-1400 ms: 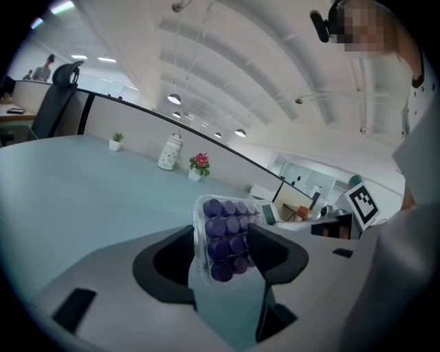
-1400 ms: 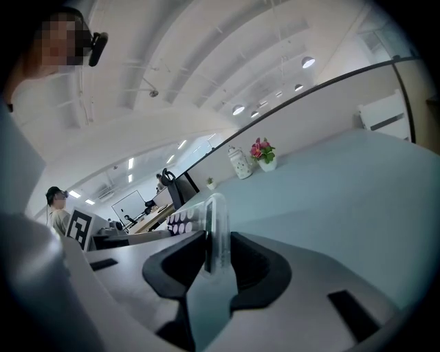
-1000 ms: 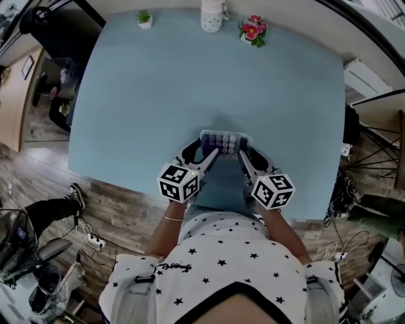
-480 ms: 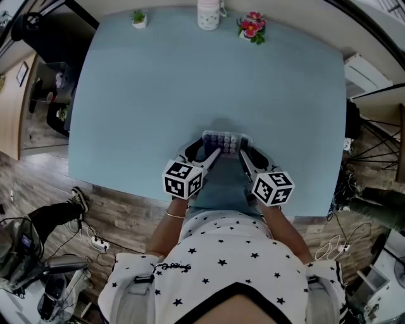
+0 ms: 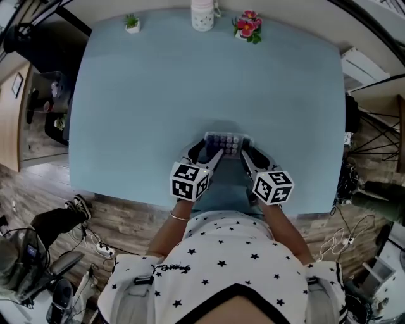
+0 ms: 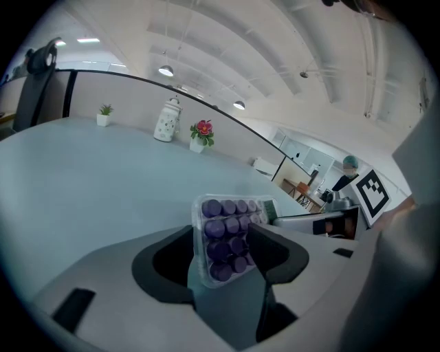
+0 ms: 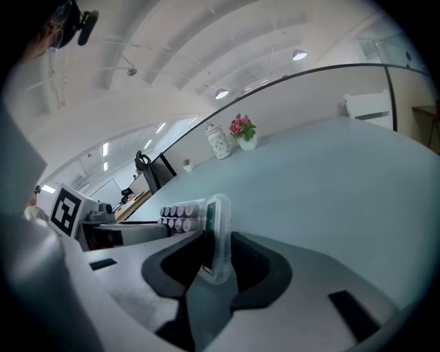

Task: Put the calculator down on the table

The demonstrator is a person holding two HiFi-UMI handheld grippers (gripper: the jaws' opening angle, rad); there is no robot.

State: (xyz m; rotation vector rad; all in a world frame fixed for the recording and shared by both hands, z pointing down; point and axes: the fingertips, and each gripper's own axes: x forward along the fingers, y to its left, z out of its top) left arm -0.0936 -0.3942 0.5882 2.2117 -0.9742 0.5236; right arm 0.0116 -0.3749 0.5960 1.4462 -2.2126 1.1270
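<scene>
A small clear-cased calculator point(image 5: 226, 143) with purple keys is held between both grippers, low over the light blue table point(image 5: 158, 95) near its front edge. My left gripper point(image 5: 212, 152) is shut on its left end. In the left gripper view the keys point(image 6: 227, 237) face up between the pads. My right gripper point(image 5: 243, 154) is shut on its right end. The right gripper view shows the calculator point(image 7: 216, 234) edge-on between the jaws. I cannot tell whether the calculator touches the table.
Along the table's far edge stand a small green plant point(image 5: 131, 23), a white jug point(image 5: 202, 16) and a pot of pink flowers point(image 5: 245, 26). Wooden floor, cables and chair legs surround the table. The person's torso is right at the front edge.
Both grippers have sunk a little toward the table with the calculator still between them. The grip looks the same.
</scene>
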